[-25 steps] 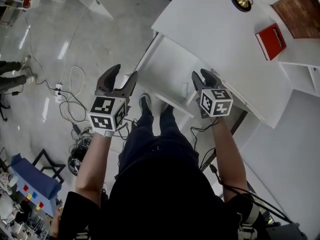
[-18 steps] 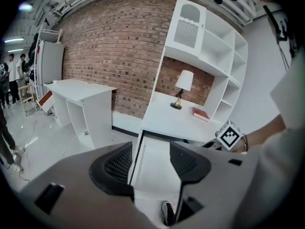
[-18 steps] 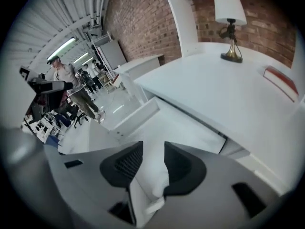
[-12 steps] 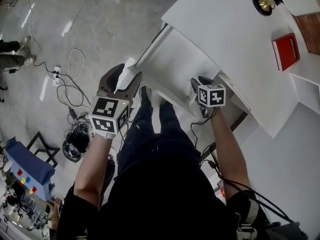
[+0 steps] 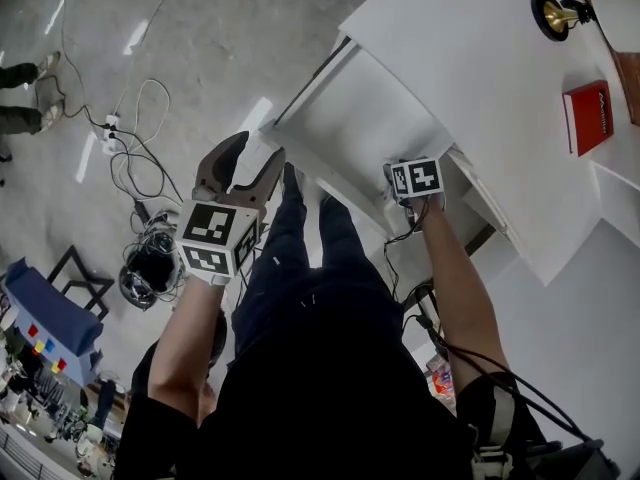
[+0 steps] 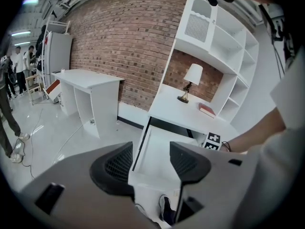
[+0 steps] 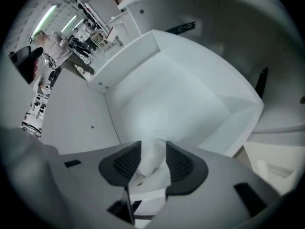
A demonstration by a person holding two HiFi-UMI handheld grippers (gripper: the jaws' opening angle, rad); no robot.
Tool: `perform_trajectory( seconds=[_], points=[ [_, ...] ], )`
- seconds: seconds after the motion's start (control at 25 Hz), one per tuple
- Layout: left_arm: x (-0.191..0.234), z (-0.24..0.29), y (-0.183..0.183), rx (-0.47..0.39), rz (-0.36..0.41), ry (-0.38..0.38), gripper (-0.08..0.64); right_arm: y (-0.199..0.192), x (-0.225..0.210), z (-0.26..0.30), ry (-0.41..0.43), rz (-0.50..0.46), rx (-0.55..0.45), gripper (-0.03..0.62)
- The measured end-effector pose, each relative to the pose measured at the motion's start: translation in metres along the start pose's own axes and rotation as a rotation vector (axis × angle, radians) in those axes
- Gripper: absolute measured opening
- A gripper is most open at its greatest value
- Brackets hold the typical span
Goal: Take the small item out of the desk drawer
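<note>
- A small white item (image 7: 151, 157) is sitting low in the open desk drawer (image 5: 360, 118), near its front edge on the person's right. Its shape is too blurred to make out.
- The right gripper (image 7: 152, 149) is pointing steeply down into the drawer. Its jaws have just been opening and are standing apart, with the white item between them and close to both pads.
- In the head view, only this gripper's marker cube (image 5: 415, 178) is showing, just above the drawer's front rim.
- The left gripper (image 5: 250, 153) is hovering over the drawer's other front corner. Its jaws are standing wide apart and are holding nothing.
- The drawer is white and is sticking out from under a white desk (image 5: 470, 58).
- On the desk top, a lamp with a brass base (image 5: 555, 13) is standing near a red book (image 5: 588, 116); the two are well apart from the drawer.
- Cables (image 5: 130, 158) are lying on the grey floor to the left.
</note>
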State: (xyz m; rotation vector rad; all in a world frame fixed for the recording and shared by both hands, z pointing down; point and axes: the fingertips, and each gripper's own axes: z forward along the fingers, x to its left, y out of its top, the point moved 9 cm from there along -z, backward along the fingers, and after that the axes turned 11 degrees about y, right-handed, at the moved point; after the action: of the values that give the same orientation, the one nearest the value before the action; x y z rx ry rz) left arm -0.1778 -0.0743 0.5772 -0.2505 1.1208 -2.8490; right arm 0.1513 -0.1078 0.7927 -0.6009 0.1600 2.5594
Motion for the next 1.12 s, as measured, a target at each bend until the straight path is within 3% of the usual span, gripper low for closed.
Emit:
perform_trajectory(
  seconds=[0.28,0.56,0.84,1.0,1.12],
  points=[
    [0.014,-0.01,-0.014,0.006,-0.043,0.029,0.23,0.007,0.002,0.018,-0.046,-0.022,0.147,0.167],
    [0.02,-0.017,-0.02,-0.006,-0.081,0.037,0.23,0.014,0.002,0.041,-0.036,-0.022,0.319,0.172],
    [0.031,-0.023,-0.031,-0.005,-0.129,0.048,0.23,0.026,0.001,0.064,-0.071,-0.087,0.494,0.17],
    [0.041,-0.024,-0.032,0.005,-0.144,0.051,0.229,0.029,0.008,0.068,-0.052,-0.113,0.527,0.149],
    [0.041,-0.024,-0.032,0.006,-0.14,0.046,0.229,0.027,0.008,0.06,-0.022,-0.102,0.473,0.129]
  ],
)
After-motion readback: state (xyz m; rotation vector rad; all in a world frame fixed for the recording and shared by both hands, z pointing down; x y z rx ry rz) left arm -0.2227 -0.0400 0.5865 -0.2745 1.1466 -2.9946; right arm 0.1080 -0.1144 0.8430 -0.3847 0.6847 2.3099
